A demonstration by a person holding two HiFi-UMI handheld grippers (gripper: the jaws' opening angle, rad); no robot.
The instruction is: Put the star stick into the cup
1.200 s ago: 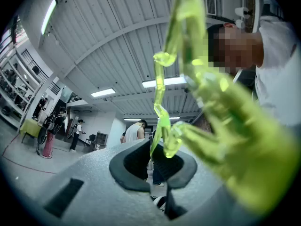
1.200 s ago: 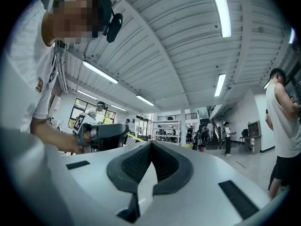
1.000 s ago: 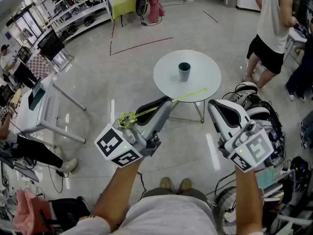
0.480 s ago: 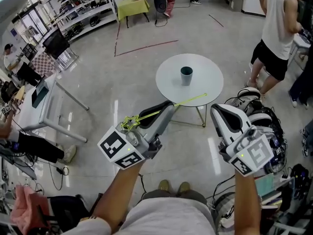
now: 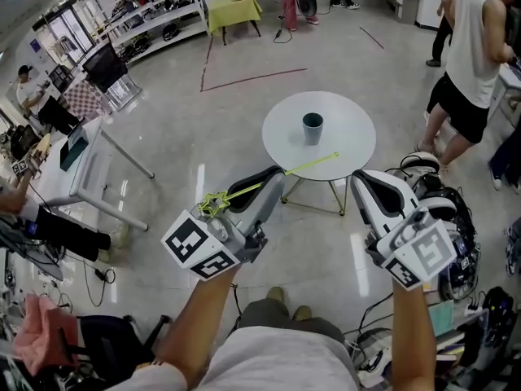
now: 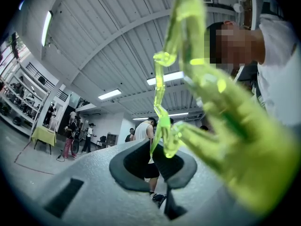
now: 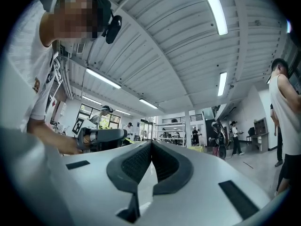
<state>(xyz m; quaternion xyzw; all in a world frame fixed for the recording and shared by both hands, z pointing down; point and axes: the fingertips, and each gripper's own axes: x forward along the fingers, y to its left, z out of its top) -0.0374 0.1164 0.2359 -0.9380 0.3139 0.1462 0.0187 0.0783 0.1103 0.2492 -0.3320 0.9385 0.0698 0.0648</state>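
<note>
The star stick is a thin yellow-green rod with a star at one end. My left gripper is shut on it, in the air short of the table. The star lies back near the gripper's marker cube, and the rod's far end reaches over the table's near edge. In the left gripper view the stick rises from between the shut jaws, with the star a large blur at the right. The dark cup stands upright near the middle of the round white table. My right gripper is shut and holds nothing.
A person stands just right of the table. Bags and helmets lie on the floor by its right side. A grey desk stands at the left, and a yellow table and shelves stand far behind.
The table and cup have drifted slightly down and to the right in the head view. Both grippers keep the same pose, the left still shut on the stick.
</note>
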